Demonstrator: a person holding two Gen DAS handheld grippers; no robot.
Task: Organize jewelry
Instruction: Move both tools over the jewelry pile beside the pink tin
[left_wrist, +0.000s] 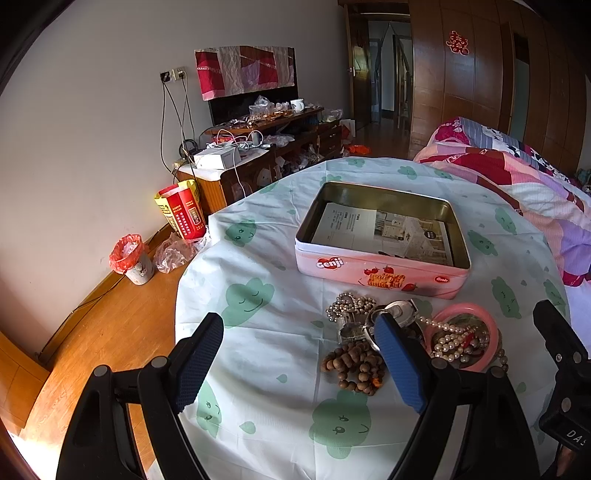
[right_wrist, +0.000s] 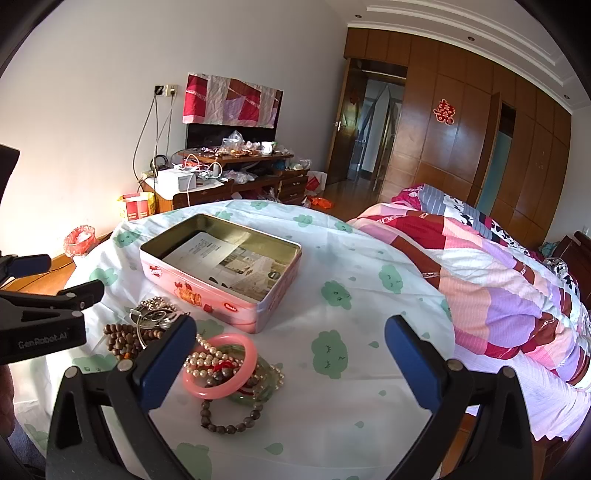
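left tongs (left_wrist: 299, 354) stand wide open and hold nothing, hovering over the cloth-covered tabletop (left_wrist: 258, 332) to the left of the jewelry pile. wooden bead bracelet (left_wrist: 354, 365) lies nearest their right finger; silver chain cluster (left_wrist: 347, 306) sits just behind it, touching the metal pieces beside it. pink tin (left_wrist: 380, 236) stands open behind the pile, a printed sheet in its bottom, no jewelry visible inside. pink bangle (right_wrist: 221, 365) lies over the pearl strand (right_wrist: 203, 360), tangled with darker beads. right tongs (right_wrist: 291, 339) are likewise wide open and empty, their left finger just beside the bangle. judgement: sorting is not yet begun; the next move calls for closing on one loose piece without dragging its neighbours.
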